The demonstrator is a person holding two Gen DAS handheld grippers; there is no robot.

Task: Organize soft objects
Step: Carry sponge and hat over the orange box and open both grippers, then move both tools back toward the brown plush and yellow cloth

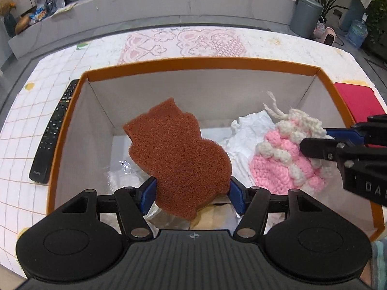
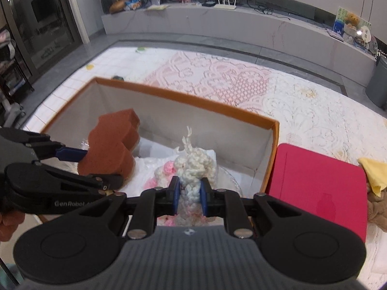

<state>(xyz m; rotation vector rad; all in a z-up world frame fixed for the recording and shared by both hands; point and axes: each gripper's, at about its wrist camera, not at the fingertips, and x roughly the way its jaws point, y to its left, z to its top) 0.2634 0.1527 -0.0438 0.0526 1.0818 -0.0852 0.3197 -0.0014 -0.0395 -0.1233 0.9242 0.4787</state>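
My left gripper [image 1: 192, 189] is shut on a brown cat-shaped sponge [image 1: 177, 157] and holds it over the inside of an orange-rimmed cardboard box [image 1: 193, 61]. The sponge also shows in the right wrist view [image 2: 110, 148]. My right gripper [image 2: 189, 194] is shut on a pink and white crocheted pouch [image 2: 193, 166] and holds it over the right half of the box [image 2: 183, 97]. In the left wrist view the pouch [image 1: 283, 162] hangs from the right gripper [image 1: 321, 142]. White crumpled paper [image 1: 246, 133] lies in the box bottom.
A black remote [image 1: 54, 130] lies left of the box on the tiled tablecloth. A red flat case [image 2: 316, 186] lies right of the box. A yellow cloth [image 2: 375, 174] and a tan plush [image 2: 377, 207] lie beyond it. A pink lace mat [image 2: 212, 79] lies behind the box.
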